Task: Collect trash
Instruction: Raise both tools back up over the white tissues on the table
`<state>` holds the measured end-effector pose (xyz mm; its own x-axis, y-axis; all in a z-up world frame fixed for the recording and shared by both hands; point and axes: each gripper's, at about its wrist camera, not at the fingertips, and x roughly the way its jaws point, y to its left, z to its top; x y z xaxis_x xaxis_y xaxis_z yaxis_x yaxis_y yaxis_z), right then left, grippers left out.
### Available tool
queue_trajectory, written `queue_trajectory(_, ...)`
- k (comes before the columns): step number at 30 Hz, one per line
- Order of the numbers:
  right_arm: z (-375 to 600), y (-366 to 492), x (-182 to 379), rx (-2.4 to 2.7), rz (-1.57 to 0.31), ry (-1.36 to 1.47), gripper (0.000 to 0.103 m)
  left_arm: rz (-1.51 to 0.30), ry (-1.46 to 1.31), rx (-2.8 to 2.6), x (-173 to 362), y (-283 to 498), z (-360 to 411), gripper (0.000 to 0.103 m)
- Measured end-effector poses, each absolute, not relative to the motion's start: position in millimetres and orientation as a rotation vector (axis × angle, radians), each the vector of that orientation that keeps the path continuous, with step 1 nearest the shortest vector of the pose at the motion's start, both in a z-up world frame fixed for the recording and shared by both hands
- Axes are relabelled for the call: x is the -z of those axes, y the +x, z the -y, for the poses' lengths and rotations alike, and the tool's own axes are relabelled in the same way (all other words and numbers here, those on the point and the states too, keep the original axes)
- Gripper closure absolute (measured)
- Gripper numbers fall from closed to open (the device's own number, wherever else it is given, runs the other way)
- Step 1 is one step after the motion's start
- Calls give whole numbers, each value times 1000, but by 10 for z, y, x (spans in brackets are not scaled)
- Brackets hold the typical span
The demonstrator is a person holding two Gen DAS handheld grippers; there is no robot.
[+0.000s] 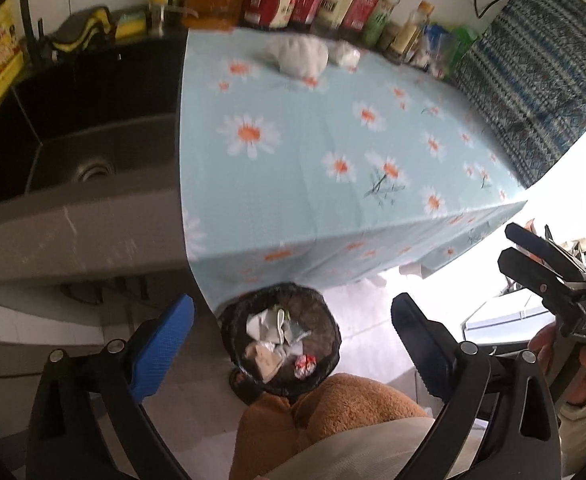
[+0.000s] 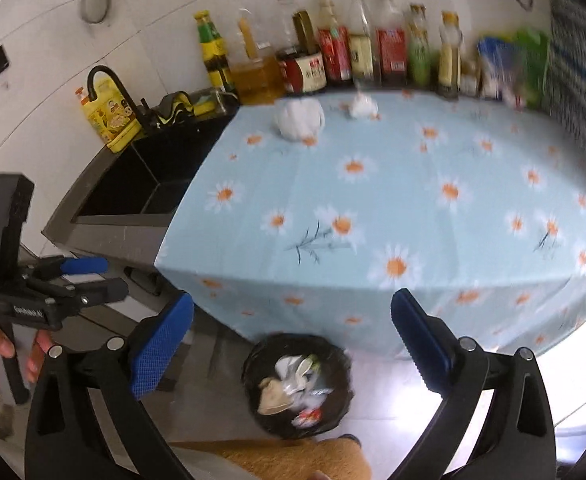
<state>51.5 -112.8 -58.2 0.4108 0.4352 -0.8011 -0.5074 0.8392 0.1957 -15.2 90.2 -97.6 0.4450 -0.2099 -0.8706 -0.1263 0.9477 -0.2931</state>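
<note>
Left wrist view, both tongs [image 1: 292,344] [image 2: 292,340] spread wide, round black-lined bin [image 1: 281,338] holding crumpled paper.

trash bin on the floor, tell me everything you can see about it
The trash bin is small and round, lined with a dark glossy bag whose edge folds over the rim. It stands upright and open, with no lid, on the pale tiled floor just in front of the hanging edge of the daisy tablecloth. Inside lies crumpled white paper, a tan scrap and a red-and-white wrapper, filling it only partway. Neither pair of tongs touches it. A brown slipper sits right beside its near side.
</note>
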Motion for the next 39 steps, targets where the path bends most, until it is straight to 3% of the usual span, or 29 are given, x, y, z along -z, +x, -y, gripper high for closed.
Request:
queue_trajectory(21,1121,1386,28,-648,-889,-94,5,-896,-346,-4,242,258,-1045,7)
queue_trajectory(39,1039,3167,529,-806,-965,-116,5,-945,-383,-194,371,1332,-919,7)
